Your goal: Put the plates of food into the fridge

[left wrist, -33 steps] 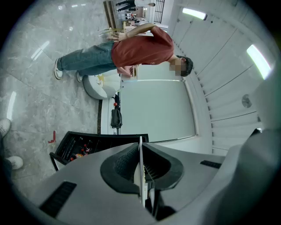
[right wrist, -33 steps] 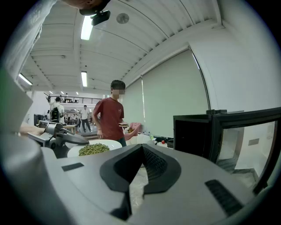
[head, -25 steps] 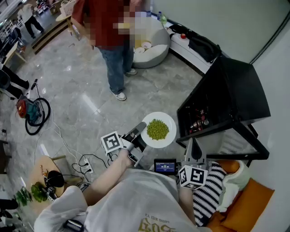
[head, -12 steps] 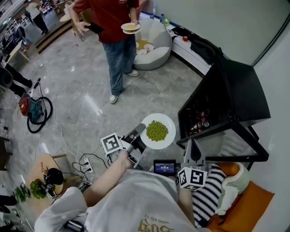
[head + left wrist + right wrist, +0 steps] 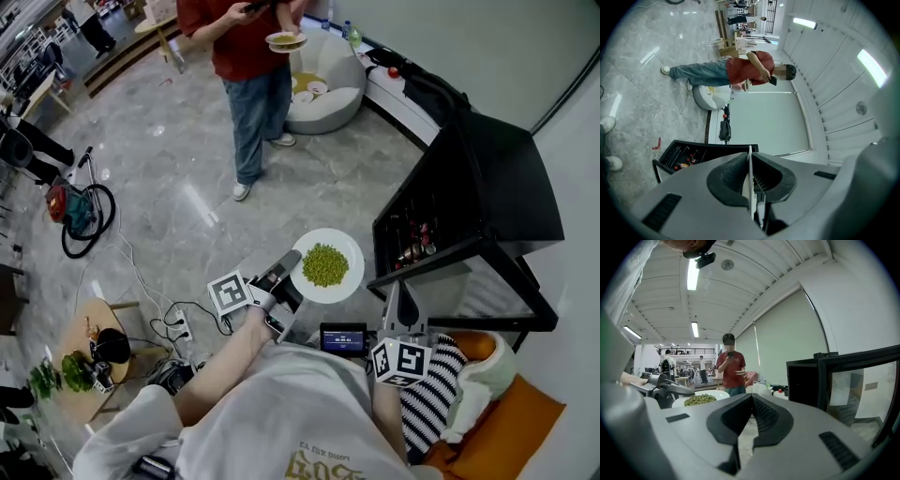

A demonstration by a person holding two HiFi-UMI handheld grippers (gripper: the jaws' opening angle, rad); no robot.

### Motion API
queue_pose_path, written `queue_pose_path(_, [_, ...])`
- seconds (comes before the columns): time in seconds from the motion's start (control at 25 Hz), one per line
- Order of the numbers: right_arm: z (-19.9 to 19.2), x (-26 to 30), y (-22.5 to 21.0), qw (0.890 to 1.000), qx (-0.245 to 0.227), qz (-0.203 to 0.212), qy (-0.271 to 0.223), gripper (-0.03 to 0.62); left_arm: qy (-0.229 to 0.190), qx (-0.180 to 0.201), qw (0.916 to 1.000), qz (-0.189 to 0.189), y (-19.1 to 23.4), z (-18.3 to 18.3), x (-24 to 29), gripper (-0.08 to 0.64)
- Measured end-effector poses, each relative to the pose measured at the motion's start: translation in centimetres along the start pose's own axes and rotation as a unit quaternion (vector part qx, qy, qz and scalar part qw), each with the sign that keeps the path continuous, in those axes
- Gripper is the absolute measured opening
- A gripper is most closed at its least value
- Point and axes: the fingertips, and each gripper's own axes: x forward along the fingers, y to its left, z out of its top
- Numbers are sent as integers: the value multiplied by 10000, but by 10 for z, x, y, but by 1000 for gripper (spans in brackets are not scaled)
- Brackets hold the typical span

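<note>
**Plate still clamped short of the fridge, hardly any travel in the last second**

- Right gripper [image 5: 399, 298], bottom centre-right of the head view: pads pinched together, nothing between them. Parked in the same spot as before, just beside the glass door [image 5: 487, 286].
- Left gripper [image 5: 287, 271], centre frame: jaws closed on the near rim of the white plate [image 5: 352, 247]. In the left gripper view the rim runs edge-on between the pads [image 5: 733, 176].
- Plate is level, with the green food [image 5: 325, 264] heaped in the middle. It hangs in the air just left of the open black fridge [image 5: 497, 173], not inside. Position barely changed from a second ago.
- Fridge has crept slightly up and right in frame.
- Far end: person in the red shirt [image 5: 246, 42] has slid up to the top edge, with the small plate [image 5: 286, 40] in hand now at top centre.
</note>
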Motion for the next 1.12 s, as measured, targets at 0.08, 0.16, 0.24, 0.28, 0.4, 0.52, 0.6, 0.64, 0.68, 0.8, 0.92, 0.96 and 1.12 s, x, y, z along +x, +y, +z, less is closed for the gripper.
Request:
queue_pose_path(0.08, [-1, -2, -1, 10000, 7, 26, -2, 9, -52, -32, 10000, -4, 2, -2, -2, 18])
queue_pose_path(0.16, [-1, -3, -3, 10000, -24, 80, 6, 9, -66, -26, 10000, -23, 1, -5, -3, 18])
queue_pose_path(0.24, [-2, -3, -6, 9999, -53, 97, 17, 9, -57, -21, 10000, -49, 0, -7, -3, 18])
queue_pose_path(0.28, [-2, -2, -7, 9999, -47, 90, 19, 9, -57, -34, 10000, -56, 0, -8, -3, 18])
queue_pose_path(0.4, [-5, 0, -8, 10000, -6, 84, 29, 9, -84, -87, 9999, -22, 4, -7, -5, 18])
queue_pose_path(0.52, [-7, 4, -5, 9999, 41, 95, 72, 9, -138, -136, 9998, 6, 6, -1, -5, 18])
queue_pose_path(0.6, [-7, 6, -2, 9999, 61, 97, 105, 9, -153, -165, 9997, 7, 6, 3, -4, 18])
queue_pose_path(0.64, [-8, 8, -1, 9999, 65, 96, 124, 9, -148, -180, 9997, 11, 6, 5, -2, 18])
queue_pose_path(0.68, [-8, 9, 0, 9998, 69, 91, 144, 9, -138, -197, 9997, 17, 7, 6, -1, 18])
queue_pose_path(0.8, [-9, 17, -3, 9998, 76, 25, 203, 9, -79, -273, 9996, 27, 11, 13, 12, 18])
queue_pose_path(0.92, [-6, 32, -12, 9997, 64, -114, 203, 9, 38, -320, 9995, 22, 15, 21, 33, 18])
queue_pose_path(0.96, [-4, 39, -16, 9997, 53, -174, 177, 9, 95, -337, 9994, 8, 15, 23, 41, 18])
queue_pose_path(1.12, [6, 67, -26, 9994, 50, -345, 79, 9, 333, -330, 9989, -34, 12, 34, 73, 18])
